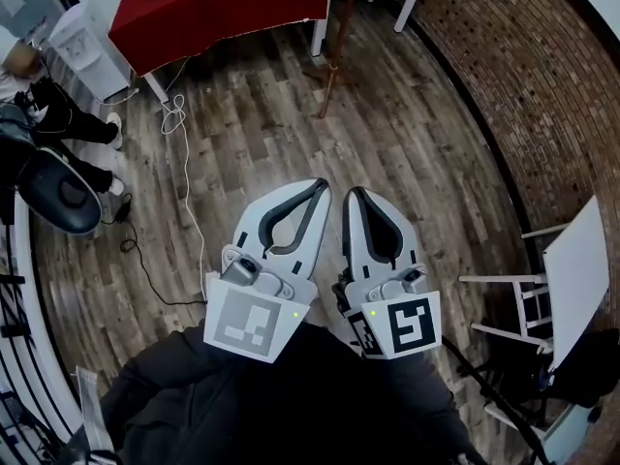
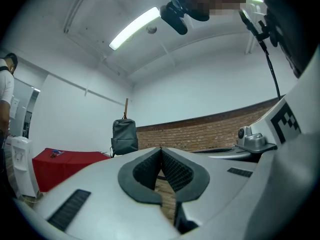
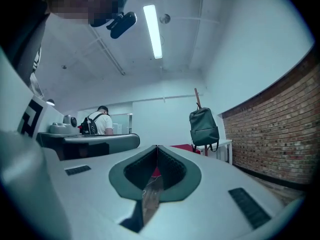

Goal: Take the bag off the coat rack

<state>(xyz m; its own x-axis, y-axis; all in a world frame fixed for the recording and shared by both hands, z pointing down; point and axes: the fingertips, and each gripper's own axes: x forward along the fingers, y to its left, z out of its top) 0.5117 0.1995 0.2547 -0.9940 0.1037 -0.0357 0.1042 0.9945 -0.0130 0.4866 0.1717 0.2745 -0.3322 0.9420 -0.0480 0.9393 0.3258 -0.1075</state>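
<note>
A grey backpack (image 2: 124, 136) hangs from the top of a wooden coat rack pole (image 2: 126, 105) across the room, in front of the brick wall. The right gripper view shows the same backpack (image 3: 203, 126) on its pole (image 3: 197, 98), upright with its straps dangling. From above, the pole (image 1: 334, 51) stands on the wood floor beside the red table. My left gripper (image 1: 321, 186) and right gripper (image 1: 353, 194) are side by side close to my body, far from the rack. Both are shut with nothing between the pads (image 2: 170, 166) (image 3: 167, 166).
A red-covered table (image 1: 213, 3) and a white water dispenser (image 1: 82, 42) stand far left. A white cable (image 1: 182, 168) trails over the floor. A person (image 1: 58, 114) and a black chair (image 1: 58, 194) are at left. A white folding stand (image 1: 572, 269) and the brick wall (image 1: 523, 66) are at right.
</note>
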